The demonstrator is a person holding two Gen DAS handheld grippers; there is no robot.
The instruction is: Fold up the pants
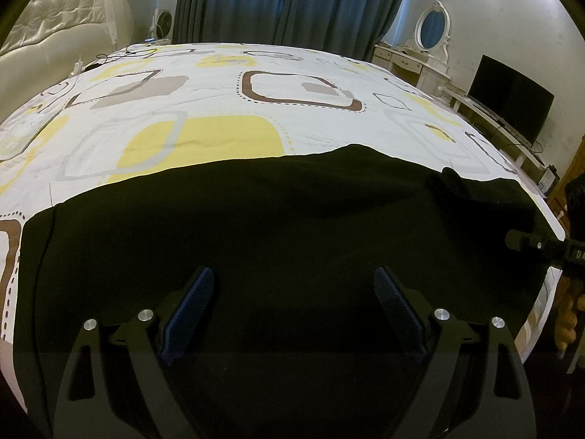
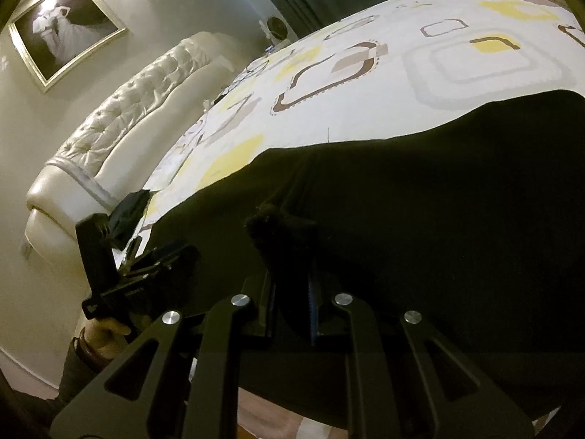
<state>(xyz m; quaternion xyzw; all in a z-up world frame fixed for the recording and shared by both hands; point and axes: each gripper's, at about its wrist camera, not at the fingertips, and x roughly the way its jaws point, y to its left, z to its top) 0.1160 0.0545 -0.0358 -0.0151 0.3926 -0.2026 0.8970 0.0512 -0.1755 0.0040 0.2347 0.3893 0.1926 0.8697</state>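
Black pants [image 1: 274, 212] lie spread across the near part of the bed, seen again in the right wrist view [image 2: 438, 201]. My left gripper [image 1: 292, 272] hovers over the cloth, its blue pads wide apart with nothing between them, so it is open. It also shows at the left of the right wrist view [image 2: 150, 234], held by a hand [image 2: 106, 333]. My right gripper [image 2: 290, 278] is shut on a raised bunch of the pants' fabric [image 2: 281, 226] near the bed's front edge. Part of its body [image 1: 530, 243] shows at the right of the left wrist view.
The bed [image 1: 219, 91] has a white cover with yellow and brown squares. A padded cream headboard [image 1: 55, 36] stands at the left, with cables [image 1: 109, 56] near it. A vanity with an oval mirror [image 1: 431, 29] and a dark TV [image 1: 512, 95] line the right wall.
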